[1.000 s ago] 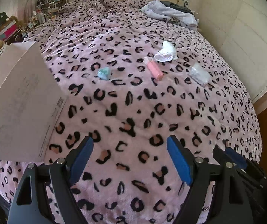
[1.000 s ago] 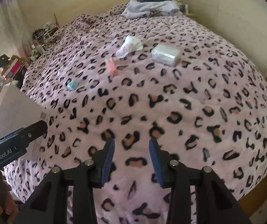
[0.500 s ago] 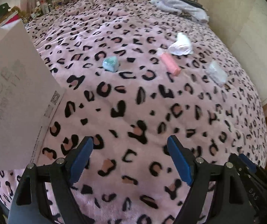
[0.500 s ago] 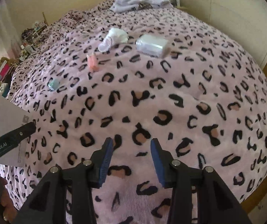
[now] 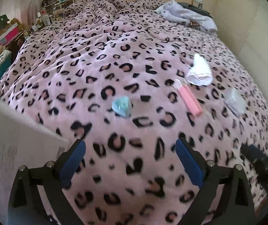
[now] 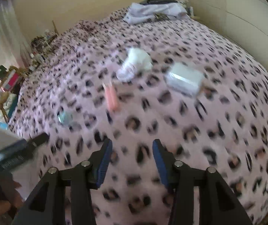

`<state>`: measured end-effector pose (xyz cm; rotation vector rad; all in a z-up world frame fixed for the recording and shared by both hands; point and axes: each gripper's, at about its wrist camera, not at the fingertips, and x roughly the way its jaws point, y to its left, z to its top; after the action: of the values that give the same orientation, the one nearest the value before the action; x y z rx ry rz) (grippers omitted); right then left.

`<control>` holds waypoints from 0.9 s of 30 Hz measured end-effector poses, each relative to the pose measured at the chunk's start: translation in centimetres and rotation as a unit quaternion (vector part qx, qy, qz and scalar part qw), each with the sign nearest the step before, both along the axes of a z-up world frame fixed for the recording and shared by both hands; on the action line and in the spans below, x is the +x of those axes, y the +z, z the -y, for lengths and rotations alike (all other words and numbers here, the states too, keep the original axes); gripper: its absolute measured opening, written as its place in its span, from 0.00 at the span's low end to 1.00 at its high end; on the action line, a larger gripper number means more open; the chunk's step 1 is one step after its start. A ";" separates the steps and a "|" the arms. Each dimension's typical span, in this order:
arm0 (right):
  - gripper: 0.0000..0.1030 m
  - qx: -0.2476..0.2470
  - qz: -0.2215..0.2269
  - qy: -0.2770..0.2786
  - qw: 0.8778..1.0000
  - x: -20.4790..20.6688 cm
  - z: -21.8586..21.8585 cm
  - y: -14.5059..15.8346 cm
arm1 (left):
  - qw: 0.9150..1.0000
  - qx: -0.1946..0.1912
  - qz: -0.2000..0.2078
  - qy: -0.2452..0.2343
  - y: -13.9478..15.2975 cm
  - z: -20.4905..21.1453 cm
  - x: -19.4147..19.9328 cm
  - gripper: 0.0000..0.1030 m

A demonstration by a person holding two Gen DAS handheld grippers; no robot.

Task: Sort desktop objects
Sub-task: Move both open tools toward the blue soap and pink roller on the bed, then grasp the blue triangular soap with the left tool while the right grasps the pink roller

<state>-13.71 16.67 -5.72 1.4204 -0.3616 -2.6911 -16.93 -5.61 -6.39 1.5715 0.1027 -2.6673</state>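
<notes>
On the pink leopard-print bedspread [image 5: 115,60] lie a small light-blue packet [image 5: 121,106], a pink tube [image 5: 189,99], a rolled white cloth [image 5: 199,71] and a clear plastic box [image 5: 234,100]. They also show blurred in the right wrist view: packet [image 6: 65,117], tube [image 6: 111,98], cloth [image 6: 135,63], box [image 6: 184,79]. My left gripper [image 5: 130,157] is open and empty, short of the blue packet. My right gripper [image 6: 132,156] is open and empty, short of the tube.
A white cardboard box [image 5: 12,146] stands at the left edge of the bed, close to the left gripper. A pile of clothes [image 5: 186,16] lies at the far end. Cluttered shelves [image 5: 12,30] stand left of the bed; a wall [image 5: 255,46] runs along the right.
Both grippers have moved forward over the bed, so the objects look larger and nearer. The right gripper's jaws have opened a little wider. The white box has shifted lower left.
</notes>
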 end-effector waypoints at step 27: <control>0.48 0.036 0.051 0.079 0.995 -14.5 6.7 -8.2 | 0.998 0.003 0.057 0.016 -9.4 1.1 -10.1 0.95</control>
<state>-28.16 10.02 -13.94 1.5404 -0.1529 -2.5360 -27.07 -6.69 -15.76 1.7038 0.1296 -2.5504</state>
